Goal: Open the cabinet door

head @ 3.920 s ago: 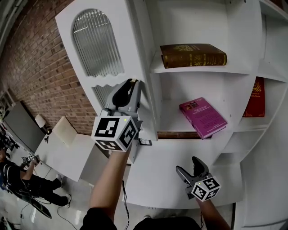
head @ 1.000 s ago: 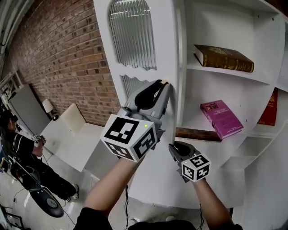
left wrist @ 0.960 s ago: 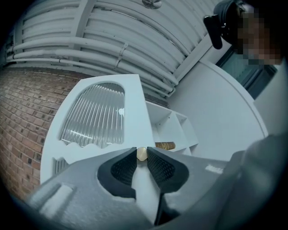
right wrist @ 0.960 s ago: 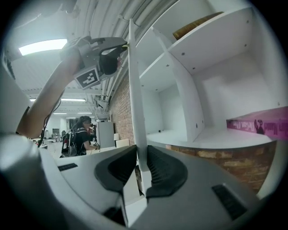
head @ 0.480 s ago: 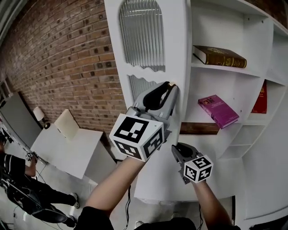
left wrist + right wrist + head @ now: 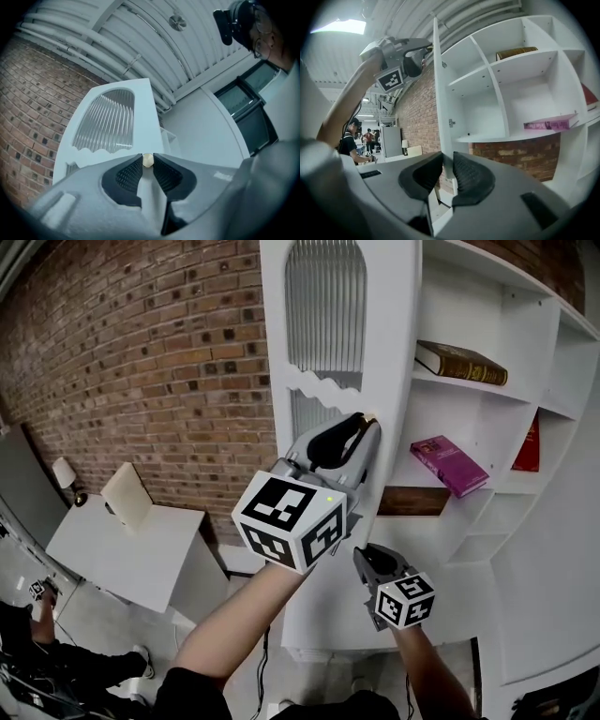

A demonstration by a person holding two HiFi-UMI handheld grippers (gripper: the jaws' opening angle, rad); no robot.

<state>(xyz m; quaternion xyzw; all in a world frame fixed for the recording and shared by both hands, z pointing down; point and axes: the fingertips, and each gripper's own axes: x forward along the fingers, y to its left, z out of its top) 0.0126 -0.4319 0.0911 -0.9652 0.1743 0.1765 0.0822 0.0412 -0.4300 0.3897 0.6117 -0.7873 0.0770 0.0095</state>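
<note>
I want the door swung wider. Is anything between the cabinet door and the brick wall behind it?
Nothing visible does. The cabinet door has only bare brick wall beyond it; the white table stands lower, apart to its left.

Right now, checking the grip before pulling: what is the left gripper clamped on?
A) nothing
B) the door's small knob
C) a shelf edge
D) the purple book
B: in the left gripper view, the left gripper has its jaws pressed on the small knob of the cabinet door.
</note>
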